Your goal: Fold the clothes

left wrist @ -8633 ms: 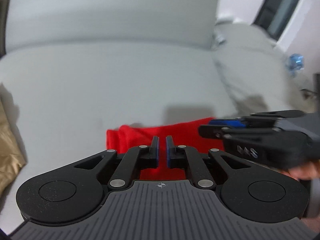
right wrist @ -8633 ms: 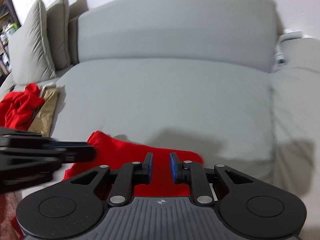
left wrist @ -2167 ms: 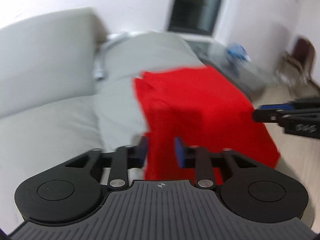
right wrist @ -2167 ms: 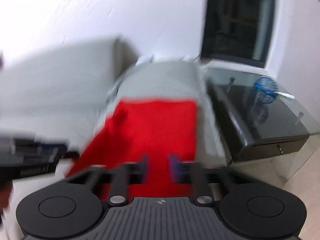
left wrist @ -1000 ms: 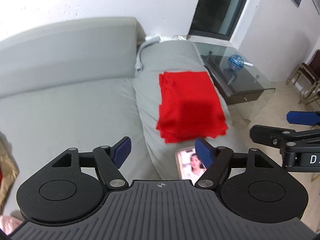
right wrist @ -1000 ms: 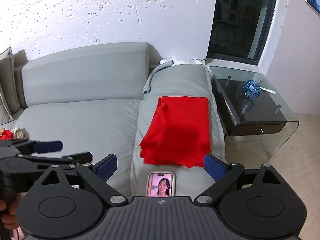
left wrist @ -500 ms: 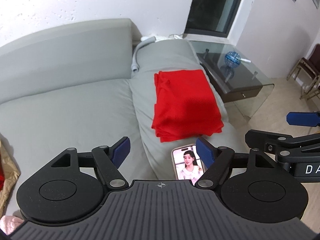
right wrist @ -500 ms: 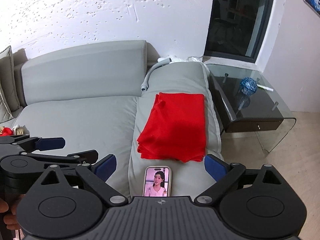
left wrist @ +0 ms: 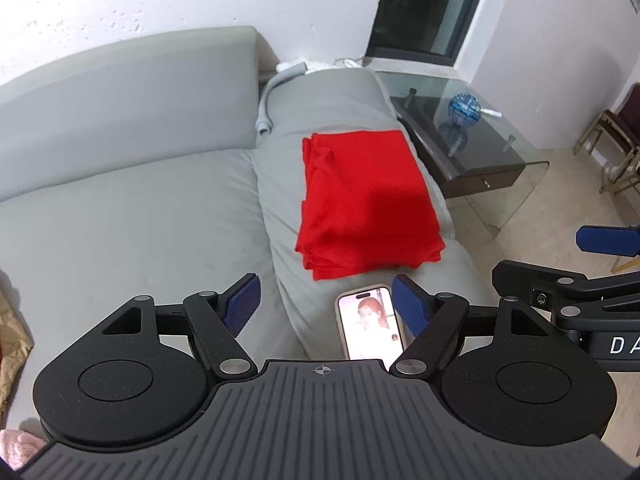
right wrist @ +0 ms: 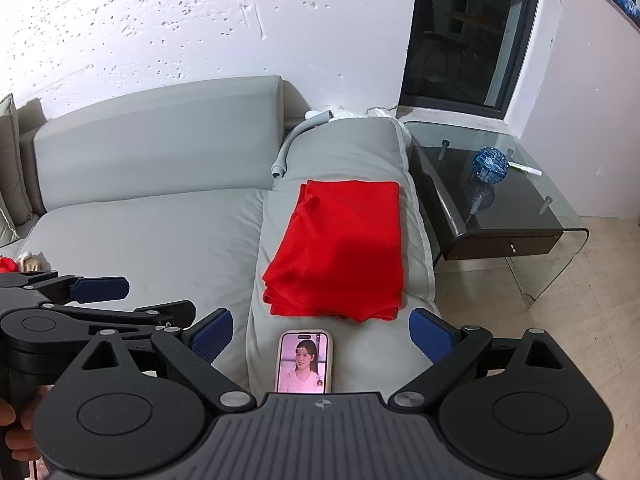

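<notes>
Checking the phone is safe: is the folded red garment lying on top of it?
No. The phone lies bare on the sofa arm, just in front of the folded red garment.

Folded garment (right wrist: 340,248) ahead of the grippers: solid red, no print, on a plain light-grey sofa (right wrist: 160,240). Left gripper (left wrist: 326,306) and right gripper (right wrist: 320,338): black bodies, blue finger pads (right wrist: 432,338). Side table (right wrist: 500,200) ahead-right: clear glass over dark brown, blue ball (right wrist: 490,163) on top.

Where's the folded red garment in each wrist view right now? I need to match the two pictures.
Left wrist: folded red garment at centre, on the sofa's end cushion.
Right wrist: garment at centre, same cushion.
Shared landmark: phone just below its near edge.
</notes>
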Demonstrator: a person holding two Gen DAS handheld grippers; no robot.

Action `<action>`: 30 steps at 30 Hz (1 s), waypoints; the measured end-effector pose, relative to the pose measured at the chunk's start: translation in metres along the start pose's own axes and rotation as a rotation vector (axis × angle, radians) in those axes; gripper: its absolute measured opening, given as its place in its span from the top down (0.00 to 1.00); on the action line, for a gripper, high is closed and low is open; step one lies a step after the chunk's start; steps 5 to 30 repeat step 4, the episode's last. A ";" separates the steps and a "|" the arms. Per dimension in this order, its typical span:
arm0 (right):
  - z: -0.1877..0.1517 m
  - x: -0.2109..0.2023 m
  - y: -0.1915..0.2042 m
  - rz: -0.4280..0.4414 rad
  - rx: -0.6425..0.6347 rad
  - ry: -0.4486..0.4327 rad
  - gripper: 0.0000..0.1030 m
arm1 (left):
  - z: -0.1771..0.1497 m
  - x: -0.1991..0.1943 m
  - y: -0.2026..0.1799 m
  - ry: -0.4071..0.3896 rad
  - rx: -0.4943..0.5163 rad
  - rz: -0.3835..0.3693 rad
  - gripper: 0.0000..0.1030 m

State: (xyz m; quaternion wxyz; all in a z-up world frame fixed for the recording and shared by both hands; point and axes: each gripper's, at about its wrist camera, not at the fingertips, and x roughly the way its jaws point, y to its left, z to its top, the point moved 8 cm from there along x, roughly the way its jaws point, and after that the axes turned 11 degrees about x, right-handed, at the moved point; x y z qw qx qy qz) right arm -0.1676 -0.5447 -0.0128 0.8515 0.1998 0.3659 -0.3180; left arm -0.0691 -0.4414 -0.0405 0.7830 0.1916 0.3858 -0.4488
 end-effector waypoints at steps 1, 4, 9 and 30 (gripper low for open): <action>0.000 0.000 -0.001 0.000 0.002 0.002 0.07 | 0.000 0.000 0.000 0.000 0.000 -0.001 0.25; 0.000 0.002 -0.003 0.000 0.008 0.004 0.07 | 0.000 0.001 -0.001 -0.003 -0.011 -0.010 0.26; 0.000 0.002 -0.003 0.000 0.008 0.004 0.07 | 0.000 0.001 -0.001 -0.003 -0.011 -0.010 0.26; 0.000 0.002 -0.003 0.000 0.008 0.004 0.07 | 0.000 0.001 -0.001 -0.003 -0.011 -0.010 0.26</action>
